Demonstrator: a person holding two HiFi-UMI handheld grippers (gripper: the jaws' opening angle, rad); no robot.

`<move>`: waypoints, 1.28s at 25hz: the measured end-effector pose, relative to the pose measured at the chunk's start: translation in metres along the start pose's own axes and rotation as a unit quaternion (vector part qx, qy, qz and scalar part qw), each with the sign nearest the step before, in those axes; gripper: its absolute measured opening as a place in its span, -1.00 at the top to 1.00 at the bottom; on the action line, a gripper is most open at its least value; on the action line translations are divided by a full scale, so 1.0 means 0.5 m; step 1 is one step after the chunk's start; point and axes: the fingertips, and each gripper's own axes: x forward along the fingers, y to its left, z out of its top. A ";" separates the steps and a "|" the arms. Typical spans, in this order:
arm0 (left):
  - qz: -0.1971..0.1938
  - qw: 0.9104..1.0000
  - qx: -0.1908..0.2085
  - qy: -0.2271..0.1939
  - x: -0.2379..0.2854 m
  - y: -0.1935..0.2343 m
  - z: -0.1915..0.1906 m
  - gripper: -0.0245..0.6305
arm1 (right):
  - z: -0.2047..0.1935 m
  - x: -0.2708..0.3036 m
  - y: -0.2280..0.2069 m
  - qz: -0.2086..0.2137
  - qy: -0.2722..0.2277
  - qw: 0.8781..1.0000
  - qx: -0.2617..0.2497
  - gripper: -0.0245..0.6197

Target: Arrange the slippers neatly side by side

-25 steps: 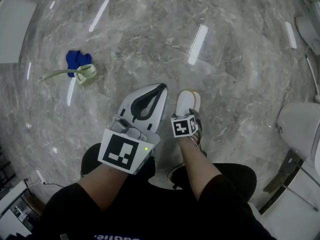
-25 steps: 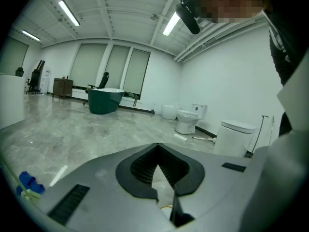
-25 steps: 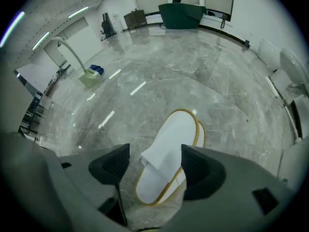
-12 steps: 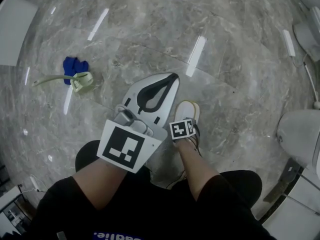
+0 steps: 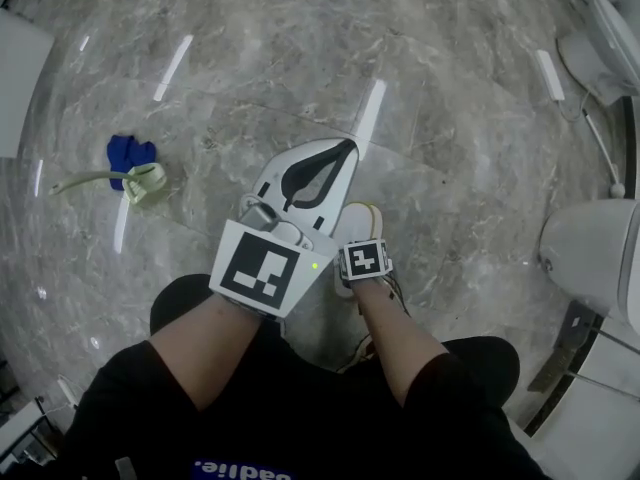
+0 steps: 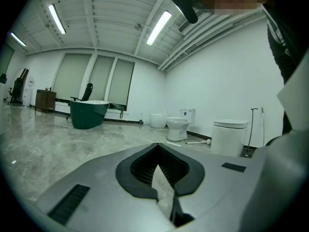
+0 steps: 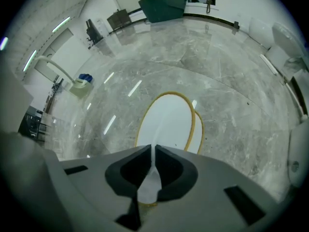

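A white slipper with a yellow rim lies on the marble floor, and a second one peeks out from under its right side. In the head view only the toe of the white slipper shows beyond the marker cube. My right gripper points steeply down at its near end. Its jaws have just been closing and now stand together on the slipper's thin white edge. My left gripper hovers just left of it, pointing out across the room. Its jaws meet with nothing held.
A blue cloth and a pale green item with a long strap lie on the floor to the left. White toilet fixtures stand at the right. Far across the room are a green tub and a toilet.
My right gripper has come back over the slipper's near end, so less of the slipper shows. My left gripper has drawn closer to the right one.
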 end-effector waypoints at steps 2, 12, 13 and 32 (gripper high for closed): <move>-0.006 1.000 -0.003 -0.004 0.011 -0.003 0.000 0.92 | 0.013 -0.040 -0.009 0.008 -0.010 1.000 0.017 0.85; -0.045 0.999 -0.015 -0.013 0.062 -0.036 -0.006 0.92 | -0.072 -0.124 -0.100 0.030 0.001 0.990 0.139 0.85; -0.050 0.999 -0.015 -0.012 0.066 -0.042 -0.008 0.92 | -0.092 -0.120 -0.118 0.023 0.007 0.988 0.154 0.85; -0.064 0.998 -0.027 -0.009 0.084 -0.074 -0.013 0.92 | -0.154 -0.044 -0.234 -0.004 0.028 0.972 0.233 0.86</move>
